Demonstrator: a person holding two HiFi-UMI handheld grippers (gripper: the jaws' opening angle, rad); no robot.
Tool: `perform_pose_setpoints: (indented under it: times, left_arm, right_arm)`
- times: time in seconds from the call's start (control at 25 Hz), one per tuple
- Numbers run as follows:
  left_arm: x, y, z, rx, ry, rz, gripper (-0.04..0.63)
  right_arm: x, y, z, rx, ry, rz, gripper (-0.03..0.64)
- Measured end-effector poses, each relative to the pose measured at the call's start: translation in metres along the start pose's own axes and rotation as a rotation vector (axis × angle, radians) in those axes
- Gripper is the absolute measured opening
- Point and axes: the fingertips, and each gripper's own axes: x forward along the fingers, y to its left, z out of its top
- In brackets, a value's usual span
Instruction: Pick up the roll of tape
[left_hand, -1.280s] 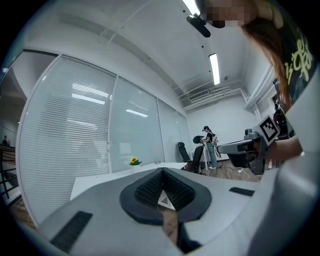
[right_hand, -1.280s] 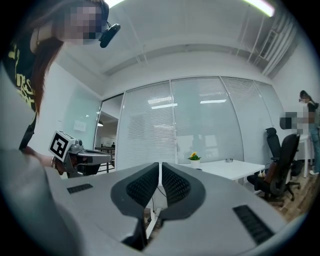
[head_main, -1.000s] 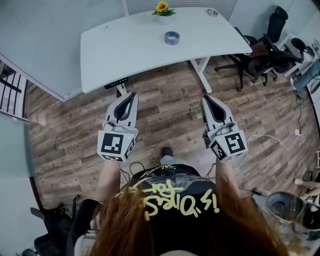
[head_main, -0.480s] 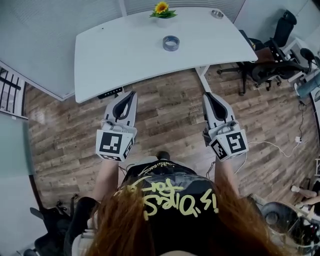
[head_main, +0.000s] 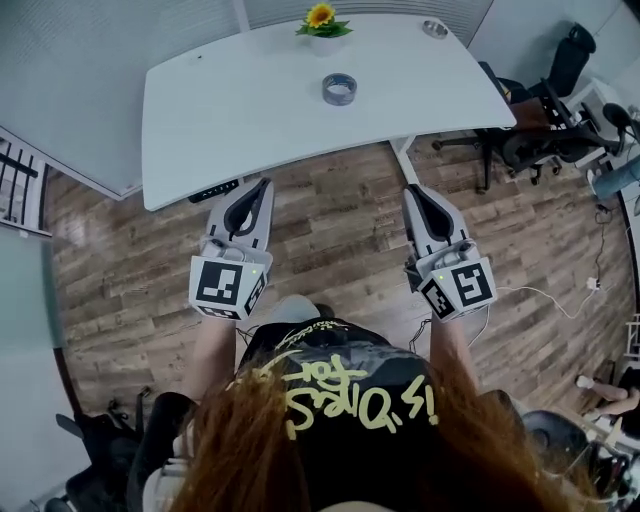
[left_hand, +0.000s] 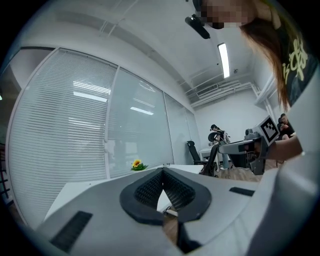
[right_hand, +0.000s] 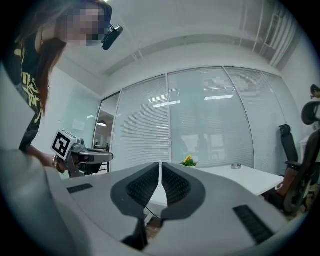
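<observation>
Tape (head_main: 339, 88) is lying flat near the table's (head_main: 220, 110) far edge, just before a flower pot (head_main: 320, 22). Left gripper (head_main: 257, 186) and right gripper (head_main: 411, 192) are hovering short of the near edge — jaws pressed together, empty. Arriving closed risks nudging the roll into the pot.

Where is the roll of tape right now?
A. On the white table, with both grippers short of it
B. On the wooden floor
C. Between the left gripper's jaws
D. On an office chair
A: the roll of tape lies on the white table near the flower, while the left gripper and the right gripper hang over the wooden floor, both shut and empty.
</observation>
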Motion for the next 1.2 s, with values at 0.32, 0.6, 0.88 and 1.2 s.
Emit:
perform_pose_setpoints:
  times: [0.32, 0.6, 0.88, 1.2]
  left_arm:
    - [0.016, 0.015, -0.016, -0.009, 0.034, 0.017, -0.009]
    - [0.069, 0.049, -0.028, -0.005, 0.027, -0.012, -0.009]
    - [0.156, 0.089, -0.021, 0.006, -0.012, -0.06, -0.009]
    - [0.244, 0.135, -0.007, 0.021, -0.013, -0.137, -0.009]
  right_arm:
    - [0.029, -0.007, -0.012, 0.028, -0.003, 0.031, 0.004]
    - [0.082, -0.024, -0.025, 0.008, -0.013, 0.042, 0.005]
    - [0.155, -0.07, -0.024, 0.001, -0.028, 0.023, 0.004]
    - [0.243, -0.112, -0.006, -0.024, -0.044, 0.0, 0.004]
